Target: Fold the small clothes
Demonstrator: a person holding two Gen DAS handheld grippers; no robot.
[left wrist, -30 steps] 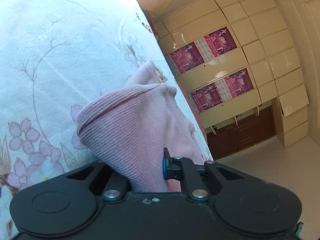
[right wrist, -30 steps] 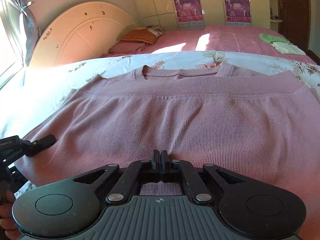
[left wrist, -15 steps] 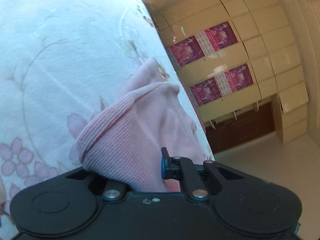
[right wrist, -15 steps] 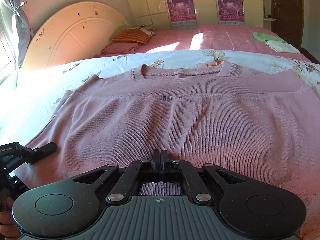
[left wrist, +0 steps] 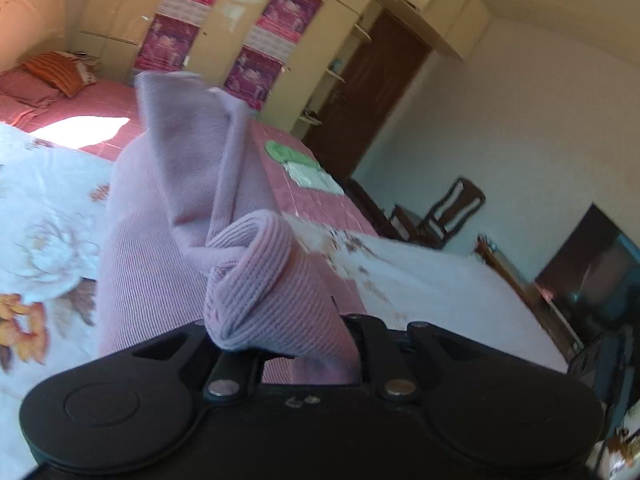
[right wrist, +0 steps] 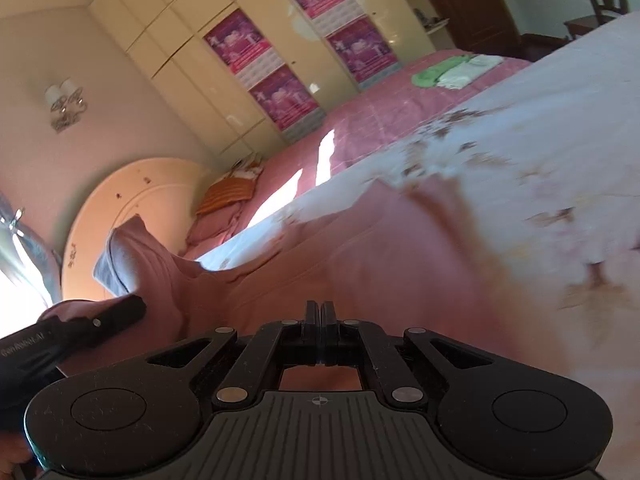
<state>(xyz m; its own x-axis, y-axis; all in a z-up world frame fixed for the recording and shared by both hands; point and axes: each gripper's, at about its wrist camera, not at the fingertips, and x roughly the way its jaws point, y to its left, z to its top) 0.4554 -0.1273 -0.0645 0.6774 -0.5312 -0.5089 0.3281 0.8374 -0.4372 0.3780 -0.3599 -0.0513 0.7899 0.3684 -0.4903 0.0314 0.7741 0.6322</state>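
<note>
- Left hand-held gripper (left wrist: 288,344): jaws clamped on a bunched, ribbed edge of the pink knitted sweater (left wrist: 168,216); the cloth fills the gap and hides the fingertips.
- From that grip the sweater rises in a twisted, upright fold, its upper end standing above the bed in the left wrist view.
- Right hand-held gripper (right wrist: 319,320): fingers pressed flat together, a thin edge of the same sweater (right wrist: 360,248) appears caught between them, the pink knit visible just behind the pads.
- Rest of the sweater drapes across the white floral bedsheet (right wrist: 540,152), lifted on the left side, lying lower to the right.
- In the right wrist view the left gripper's black finger (right wrist: 116,314) reaches in from the left edge, pinching a raised sweater corner.
- Beyond the floral sheet: pink checked bedspread (right wrist: 384,120) with folded green and white clothes (right wrist: 452,72) lying on it, well apart from the sweater.
- Orange striped pillow (right wrist: 230,196) near the cream rounded headboard (right wrist: 140,200).
- Cream wardrobe (right wrist: 208,60) with magenta posters along the far wall.
- Both views tilted and partly blurred.
</note>
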